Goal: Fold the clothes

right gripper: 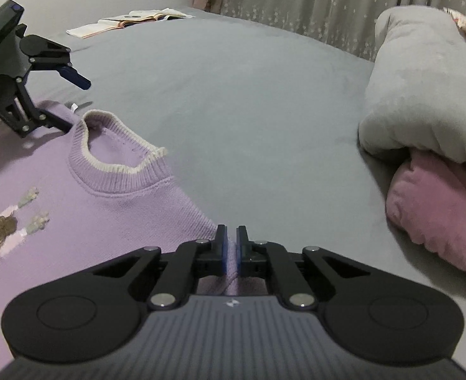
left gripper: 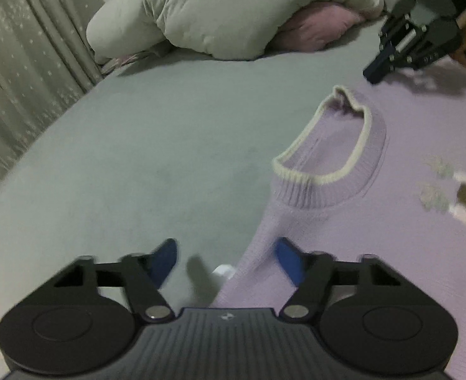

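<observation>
Lilac sweater (right gripper: 74,221) flat on the grey bed (right gripper: 248,95): right gripper (right gripper: 231,247) pinches its shoulder edge, left gripper (left gripper: 226,259) stands wide astride the opposite edge, unclamped; a one-sided lift would likely drag and skew the fold.

grey bed (right gripper: 248,95), lilac sweater (right gripper: 74,221), folded duvet (right gripper: 423,95), open book (right gripper: 128,20)

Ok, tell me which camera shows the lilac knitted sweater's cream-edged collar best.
The right wrist view: the lilac knitted sweater's cream-edged collar lies sharp, its whole ring open to the camera. The left wrist view shows the collar too, but blurred and more side-on.
</observation>
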A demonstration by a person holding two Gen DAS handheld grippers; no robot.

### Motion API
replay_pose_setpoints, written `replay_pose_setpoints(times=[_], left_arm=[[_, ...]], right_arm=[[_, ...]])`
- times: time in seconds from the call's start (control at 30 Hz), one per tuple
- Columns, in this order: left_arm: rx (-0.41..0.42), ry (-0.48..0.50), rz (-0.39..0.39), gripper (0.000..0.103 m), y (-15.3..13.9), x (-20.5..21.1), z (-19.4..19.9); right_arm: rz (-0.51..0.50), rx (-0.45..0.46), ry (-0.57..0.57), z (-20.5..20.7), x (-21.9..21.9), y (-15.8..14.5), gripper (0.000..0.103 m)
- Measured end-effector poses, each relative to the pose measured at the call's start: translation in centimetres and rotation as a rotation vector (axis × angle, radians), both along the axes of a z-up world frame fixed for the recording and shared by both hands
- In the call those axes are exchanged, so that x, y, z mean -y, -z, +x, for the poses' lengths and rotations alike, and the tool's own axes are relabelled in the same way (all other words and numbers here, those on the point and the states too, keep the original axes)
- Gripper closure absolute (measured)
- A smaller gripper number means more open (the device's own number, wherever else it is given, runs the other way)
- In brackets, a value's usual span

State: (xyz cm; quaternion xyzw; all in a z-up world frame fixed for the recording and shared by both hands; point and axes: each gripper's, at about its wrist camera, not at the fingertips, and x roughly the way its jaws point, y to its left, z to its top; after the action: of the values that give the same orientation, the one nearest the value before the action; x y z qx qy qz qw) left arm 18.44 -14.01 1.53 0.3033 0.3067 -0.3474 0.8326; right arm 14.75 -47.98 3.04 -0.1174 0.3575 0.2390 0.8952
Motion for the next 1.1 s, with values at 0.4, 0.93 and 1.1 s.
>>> replay_pose_setpoints(times=[0.4,0.93,1.1], left_arm=[[-0.084,-0.113,-0.070,0.087,0.2,1.3,0.2],[0.085,-0.419,-0.054,0.044,-4.3,0.5,-5.0],[0.047,-0.357,0.036,0.025,-3.6,3.7,-12.1]], right_arm=[[0.010,-0.025,-0.035,2.4,-4.3,0.6,0.085],[0.017,0.197,0.314,-5.2,0.3,-4.2,0.036],[-0.187,0.047,0.505,-12.0,3.7,-1.0,0.035]])
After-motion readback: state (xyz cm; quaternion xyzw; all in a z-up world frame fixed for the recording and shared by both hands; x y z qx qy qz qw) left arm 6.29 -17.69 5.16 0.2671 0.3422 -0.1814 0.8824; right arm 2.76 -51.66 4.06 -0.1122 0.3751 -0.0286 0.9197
